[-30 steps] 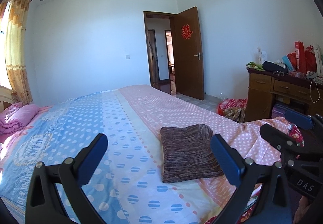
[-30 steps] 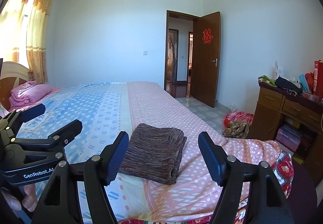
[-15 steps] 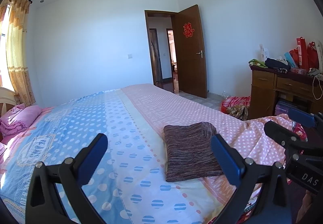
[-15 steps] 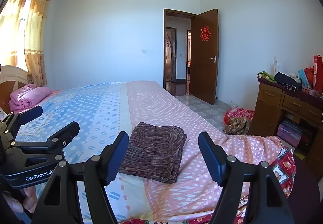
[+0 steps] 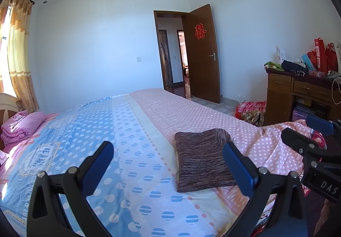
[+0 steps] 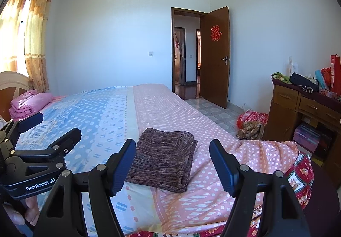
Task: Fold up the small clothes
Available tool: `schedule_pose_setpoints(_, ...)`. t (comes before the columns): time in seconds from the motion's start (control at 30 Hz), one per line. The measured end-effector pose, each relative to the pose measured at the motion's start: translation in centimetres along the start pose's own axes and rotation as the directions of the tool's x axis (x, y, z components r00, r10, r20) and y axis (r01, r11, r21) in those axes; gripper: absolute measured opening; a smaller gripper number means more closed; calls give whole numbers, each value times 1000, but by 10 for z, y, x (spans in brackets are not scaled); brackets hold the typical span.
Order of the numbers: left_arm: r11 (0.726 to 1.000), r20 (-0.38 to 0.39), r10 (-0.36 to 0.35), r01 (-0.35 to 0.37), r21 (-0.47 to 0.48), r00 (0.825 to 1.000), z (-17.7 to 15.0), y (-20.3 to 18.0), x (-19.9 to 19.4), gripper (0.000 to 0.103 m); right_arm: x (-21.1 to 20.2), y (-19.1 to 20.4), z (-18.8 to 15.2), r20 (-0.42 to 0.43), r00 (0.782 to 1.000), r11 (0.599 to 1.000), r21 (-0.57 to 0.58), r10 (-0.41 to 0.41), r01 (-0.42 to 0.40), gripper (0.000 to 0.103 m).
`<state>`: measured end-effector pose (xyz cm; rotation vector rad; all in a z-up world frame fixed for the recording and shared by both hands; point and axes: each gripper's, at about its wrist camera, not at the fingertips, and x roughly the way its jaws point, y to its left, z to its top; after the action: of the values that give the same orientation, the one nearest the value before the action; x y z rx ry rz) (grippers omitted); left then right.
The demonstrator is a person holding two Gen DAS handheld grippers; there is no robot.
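Note:
A brown knit garment [image 5: 202, 158] lies folded into a flat rectangle on the bed, near its front edge; it also shows in the right wrist view [image 6: 164, 156]. My left gripper [image 5: 168, 164] is open and empty, held back from the garment and to its left. My right gripper [image 6: 171, 162] is open and empty, held back with the garment showing between its fingers. Each gripper appears in the other's view, the right one [image 5: 315, 136] at the right edge and the left one [image 6: 40, 130] at the left edge.
The bed [image 5: 127, 130] has a blue and pink dotted cover. Folded pink bedding [image 5: 21, 126] sits at the headboard on the left. A wooden desk [image 6: 302, 104] piled with bags stands at the right, with cloth bundles [image 6: 251, 124] on the floor. The door [image 6: 215, 55] stands open.
Both grippers have drifted slightly, so the garment sits a little differently in each view. The garment itself has not moved, and both grippers stay open.

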<state>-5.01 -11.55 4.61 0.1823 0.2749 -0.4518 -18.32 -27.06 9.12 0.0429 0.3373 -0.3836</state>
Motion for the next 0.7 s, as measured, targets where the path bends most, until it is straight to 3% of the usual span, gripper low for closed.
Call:
schedule_pose_setpoints(0.57,1000,-21,20,-20,0,1000,-4,4,5,103,3,-3,-2,-9,1000,1000,12,-11,11,72)
schedule_pose_setpoints(0.7,998,-14,59,-59,18,998,-2,5,7,103,4,-4,-2,-13,1000,1000,13,-14,14,72)
